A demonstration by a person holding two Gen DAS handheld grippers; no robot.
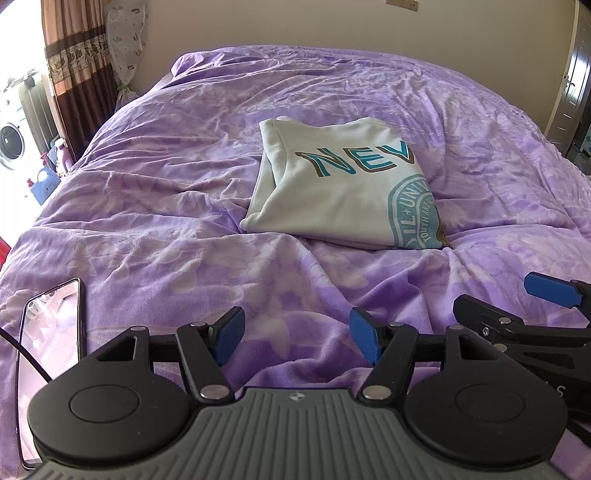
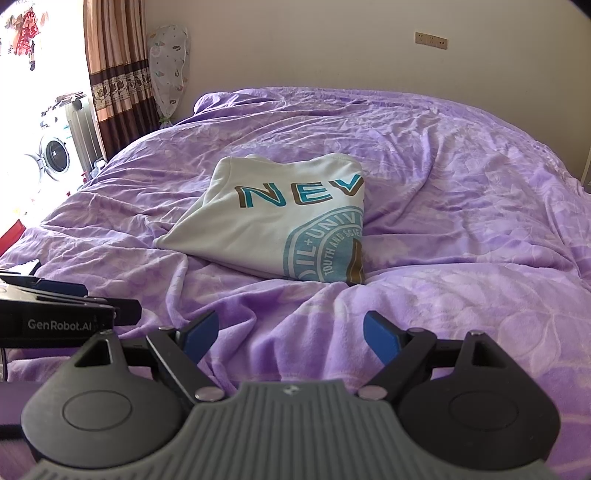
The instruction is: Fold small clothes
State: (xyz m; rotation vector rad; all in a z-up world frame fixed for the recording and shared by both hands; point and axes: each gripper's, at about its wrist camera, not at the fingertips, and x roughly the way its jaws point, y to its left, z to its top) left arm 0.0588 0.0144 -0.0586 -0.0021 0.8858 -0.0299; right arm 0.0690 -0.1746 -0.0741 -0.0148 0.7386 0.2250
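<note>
Lying folded near the middle of the purple bed [image 1: 147, 229], a white printed shirt [image 1: 343, 192] looks soft and light; grip its corners. Left gripper [image 1: 297, 338] and right gripper [image 2: 290, 336] hover near the bed's near edge, fingers wide, empty.

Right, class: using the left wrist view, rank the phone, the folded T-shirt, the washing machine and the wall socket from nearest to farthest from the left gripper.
Measured from the left gripper, which is open over the purple bedspread:
1. Phone: just to its left, on the bed.
2. Folded T-shirt: ahead, mid-bed, slightly right.
3. Washing machine: far left, beyond the bed.
4. Wall socket: high on the back wall.
</note>
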